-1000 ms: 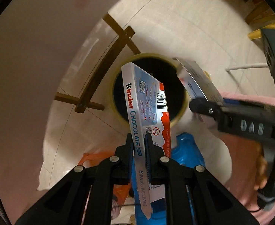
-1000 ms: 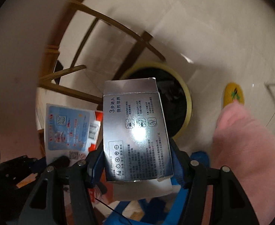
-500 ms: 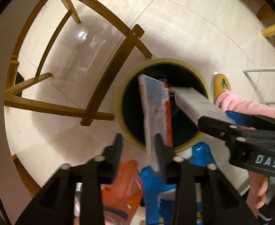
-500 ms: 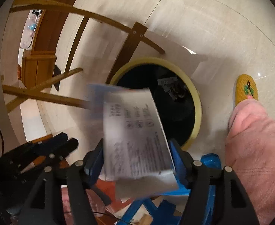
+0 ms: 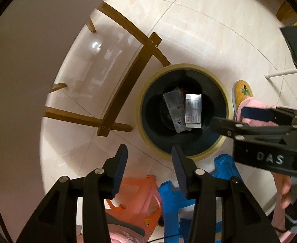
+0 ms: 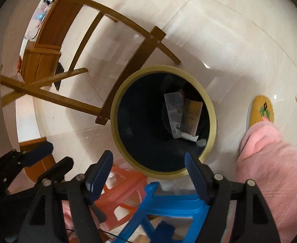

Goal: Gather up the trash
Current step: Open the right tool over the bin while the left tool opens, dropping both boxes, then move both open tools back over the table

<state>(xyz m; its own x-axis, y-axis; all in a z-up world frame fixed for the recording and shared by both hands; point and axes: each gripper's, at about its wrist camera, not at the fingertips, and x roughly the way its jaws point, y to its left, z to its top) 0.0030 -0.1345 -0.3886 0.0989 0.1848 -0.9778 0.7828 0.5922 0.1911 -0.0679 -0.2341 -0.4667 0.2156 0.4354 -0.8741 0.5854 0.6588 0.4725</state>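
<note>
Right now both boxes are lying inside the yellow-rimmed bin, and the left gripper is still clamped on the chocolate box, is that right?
Not quite. The left gripper holds nothing: its jaws have just been opening and stand apart and empty in the left wrist view. The chocolate box lies inside the yellow-rimmed bin beside the silver box, as you said.

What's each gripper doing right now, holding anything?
Left gripper: open, empty, jaws just opened; its box lies in the bin.
Right gripper: open, empty, jaws just opened; its box is in the bin.
</note>
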